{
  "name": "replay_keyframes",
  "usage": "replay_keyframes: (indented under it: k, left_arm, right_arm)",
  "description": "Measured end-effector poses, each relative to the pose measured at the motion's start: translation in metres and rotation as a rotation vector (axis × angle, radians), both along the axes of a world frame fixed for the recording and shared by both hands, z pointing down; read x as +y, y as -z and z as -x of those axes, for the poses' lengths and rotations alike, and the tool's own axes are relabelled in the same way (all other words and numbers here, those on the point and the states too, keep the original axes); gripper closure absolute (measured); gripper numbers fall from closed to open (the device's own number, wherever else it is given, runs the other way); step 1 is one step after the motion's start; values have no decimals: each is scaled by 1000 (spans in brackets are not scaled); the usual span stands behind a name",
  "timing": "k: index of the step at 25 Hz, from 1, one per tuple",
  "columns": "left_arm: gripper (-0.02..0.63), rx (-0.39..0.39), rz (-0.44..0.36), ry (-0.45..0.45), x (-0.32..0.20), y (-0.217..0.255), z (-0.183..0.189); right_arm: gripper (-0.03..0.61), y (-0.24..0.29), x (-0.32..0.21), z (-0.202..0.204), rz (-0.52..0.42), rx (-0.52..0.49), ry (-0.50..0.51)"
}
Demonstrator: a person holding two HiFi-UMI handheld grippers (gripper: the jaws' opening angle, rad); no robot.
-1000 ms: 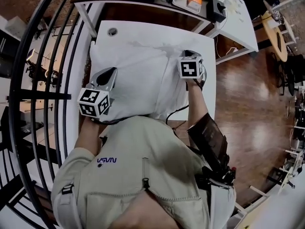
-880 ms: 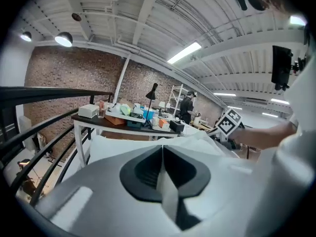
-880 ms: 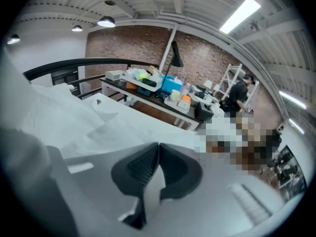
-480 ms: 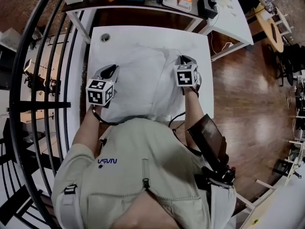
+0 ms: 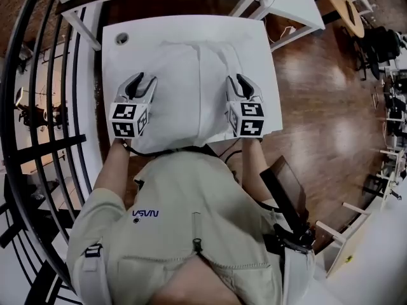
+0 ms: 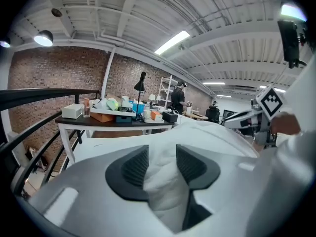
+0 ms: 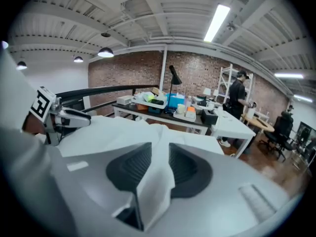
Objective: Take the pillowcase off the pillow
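Opening just now, left tongs (image 5: pixel 141 81) and right tongs (image 5: pixel 242 82) straddle one pillowcase (image 5: pixel 186 91).

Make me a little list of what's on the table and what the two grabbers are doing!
table: white, with the pillow on it
pillow: white, lying flat, a gripper at each side
left gripper: jaws just opened, a bunch of pillowcase between them
right gripper: jaws just opened, a thin fold of pillowcase between them
case off yet: cannot tell
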State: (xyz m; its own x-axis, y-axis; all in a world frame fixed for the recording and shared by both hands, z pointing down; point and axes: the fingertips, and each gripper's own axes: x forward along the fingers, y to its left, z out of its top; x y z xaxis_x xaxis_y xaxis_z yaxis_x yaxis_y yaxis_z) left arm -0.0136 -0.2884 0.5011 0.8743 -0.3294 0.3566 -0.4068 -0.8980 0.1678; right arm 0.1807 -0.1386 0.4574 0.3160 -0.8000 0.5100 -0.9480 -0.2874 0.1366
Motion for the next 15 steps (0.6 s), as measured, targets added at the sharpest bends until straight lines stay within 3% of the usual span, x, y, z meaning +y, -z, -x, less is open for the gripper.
replay_keyframes:
  k: [7, 15]
  left_arm:
    - [408, 22, -97, -17, 49, 48, -1]
    - [391, -91, -129, -25, 147, 45, -18]
  right_arm:
    - [479, -8, 70, 25, -6, -44, 7]
    - [479, -31, 115, 68, -26, -131, 227]
